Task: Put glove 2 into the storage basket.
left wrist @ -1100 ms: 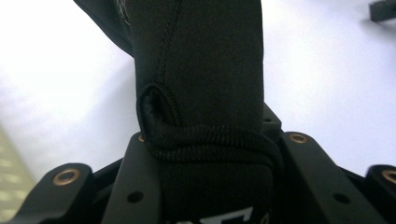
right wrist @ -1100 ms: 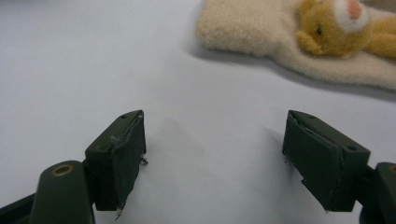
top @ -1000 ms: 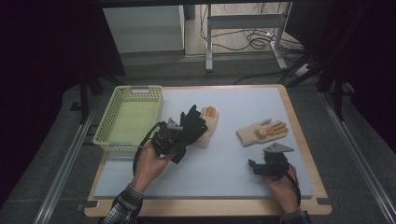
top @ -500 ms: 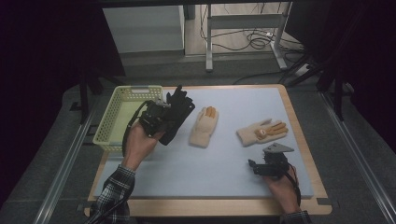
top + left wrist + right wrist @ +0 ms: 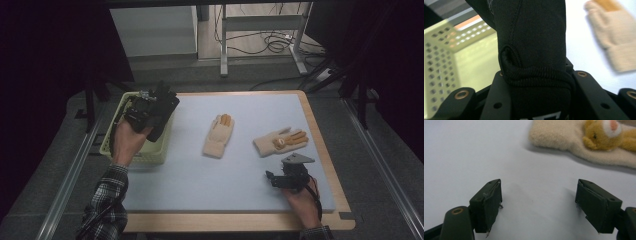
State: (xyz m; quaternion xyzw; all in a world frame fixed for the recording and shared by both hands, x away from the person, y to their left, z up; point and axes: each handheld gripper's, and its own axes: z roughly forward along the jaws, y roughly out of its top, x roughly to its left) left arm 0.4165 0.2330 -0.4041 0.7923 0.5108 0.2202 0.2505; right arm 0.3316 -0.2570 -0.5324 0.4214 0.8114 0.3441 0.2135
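My left gripper point(image 5: 150, 111) is shut on a black glove point(image 5: 164, 106), held up over the right part of a pale green basket point(image 5: 111, 146). In the left gripper view the black glove point(image 5: 531, 47) stands between the jaws, with the basket wall point(image 5: 439, 62) behind it. Two cream gloves lie on the white mat: one in the middle point(image 5: 218, 136), and one with an orange bear figure to the right point(image 5: 280, 141). My right gripper point(image 5: 272, 179) rests open at the front right of the mat. Nothing is between its jaws point(image 5: 539, 202), and the bear glove point(image 5: 574, 140) lies just ahead.
The mat point(image 5: 200, 185) sits on a wooden table point(image 5: 225, 222) with the basket at its left edge. Behind the table are a white cabinet point(image 5: 155, 30), a metal stand point(image 5: 225, 45) and cables on the floor. A plaid sleeve point(image 5: 102, 205) comes in at the front left.
My left hand has carried the black glove left and upward, from beside the middle cream glove to over the basket. The right gripper has stayed put.
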